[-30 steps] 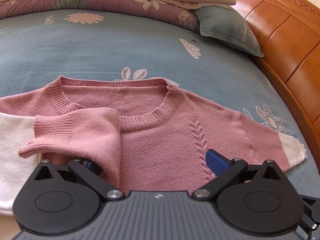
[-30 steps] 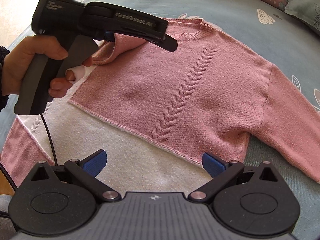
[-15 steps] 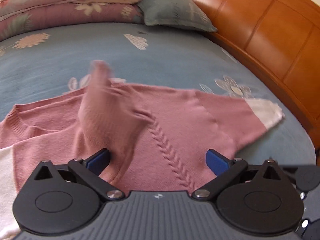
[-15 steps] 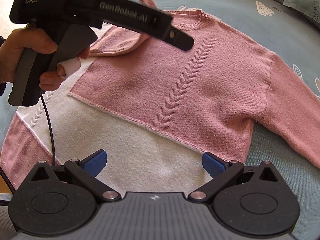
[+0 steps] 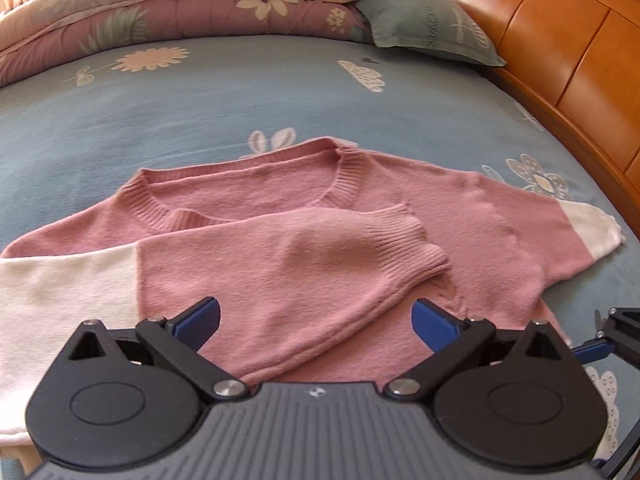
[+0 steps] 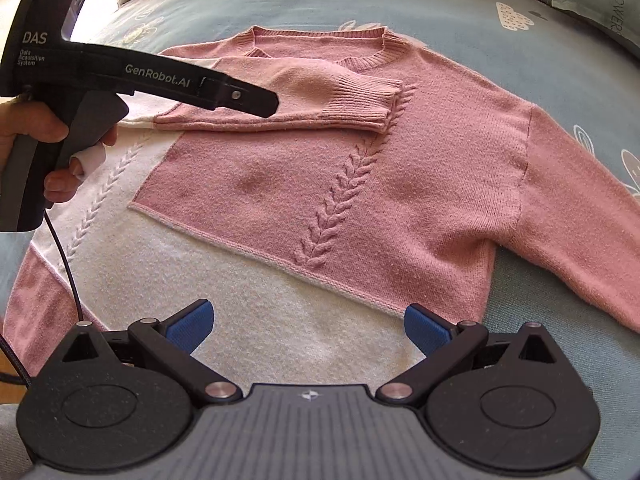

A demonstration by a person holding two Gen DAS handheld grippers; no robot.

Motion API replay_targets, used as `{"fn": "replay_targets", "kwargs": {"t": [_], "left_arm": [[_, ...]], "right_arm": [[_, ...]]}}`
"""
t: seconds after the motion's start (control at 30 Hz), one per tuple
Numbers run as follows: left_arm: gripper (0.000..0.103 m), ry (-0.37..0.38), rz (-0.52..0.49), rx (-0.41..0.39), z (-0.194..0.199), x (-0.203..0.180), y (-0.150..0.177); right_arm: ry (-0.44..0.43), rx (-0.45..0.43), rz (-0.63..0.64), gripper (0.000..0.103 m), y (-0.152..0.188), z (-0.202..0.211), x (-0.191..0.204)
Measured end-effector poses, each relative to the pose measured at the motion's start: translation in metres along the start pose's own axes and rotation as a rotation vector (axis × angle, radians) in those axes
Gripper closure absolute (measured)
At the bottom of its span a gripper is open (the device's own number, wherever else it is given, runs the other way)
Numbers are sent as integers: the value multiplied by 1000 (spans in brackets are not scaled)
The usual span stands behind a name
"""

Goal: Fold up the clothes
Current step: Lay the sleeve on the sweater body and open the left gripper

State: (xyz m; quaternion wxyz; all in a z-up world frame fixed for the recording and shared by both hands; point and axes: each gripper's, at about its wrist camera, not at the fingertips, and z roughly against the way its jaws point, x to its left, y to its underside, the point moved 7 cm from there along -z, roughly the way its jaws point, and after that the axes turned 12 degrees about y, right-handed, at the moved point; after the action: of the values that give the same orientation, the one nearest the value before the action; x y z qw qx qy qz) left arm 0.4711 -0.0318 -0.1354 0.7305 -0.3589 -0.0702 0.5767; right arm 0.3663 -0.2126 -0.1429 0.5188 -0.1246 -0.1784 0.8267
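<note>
One sleeve folded, second sleeve next — both grippers spread wide and empty over the sweater.

Pink-and-white sweater lies flat, front up, on the blue bed, neckline toward the pillows; folded sleeve lies across the chest, cuff just past the cable stitch. Other sleeve reaches out flat to the right, not yet folded. Left gripper: fingers wide apart, holding nothing, folded sleeve just ahead and between them, contact can't tell. Right gripper: fingers wide apart, empty, over the white hem panel, well apart from the free sleeve. To do the step well, I'd judge: pinch the free sleeve near its cuff, lift only enough to clear the body, carry it across to lie on the first sleeve, keep the shoulder seam from dragging, then let go flat.
</note>
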Motion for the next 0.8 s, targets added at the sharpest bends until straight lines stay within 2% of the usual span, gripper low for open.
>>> {"fn": "replay_targets", "kwargs": {"t": [0.07,0.13,0.27,0.4,0.6,0.67,0.77,0.8], "left_arm": [[2,-33,31,3,2,16,4],[2,4,119,64,-5,28,14],[1,75,42,83,3,9,20],[1,22,37,6,25,17,16],[1,-124,150,-78,58,66,22],[1,-165,159,-66,64,79,31],[2,-162,221,-22,65,99,49],[2,-151,221,-34,69,101,49]], "right_arm": [[1,-6,2,0,-2,-1,1],[-2,-5,5,0,-3,-3,3],[-11,18,18,0,-3,-5,13],[-11,7,48,0,-10,-4,23],[-14,-3,58,0,-25,-8,38],[-19,3,63,0,-26,-10,45],[-27,25,75,0,-25,-16,57],[-19,36,84,0,-22,-19,60]]}}
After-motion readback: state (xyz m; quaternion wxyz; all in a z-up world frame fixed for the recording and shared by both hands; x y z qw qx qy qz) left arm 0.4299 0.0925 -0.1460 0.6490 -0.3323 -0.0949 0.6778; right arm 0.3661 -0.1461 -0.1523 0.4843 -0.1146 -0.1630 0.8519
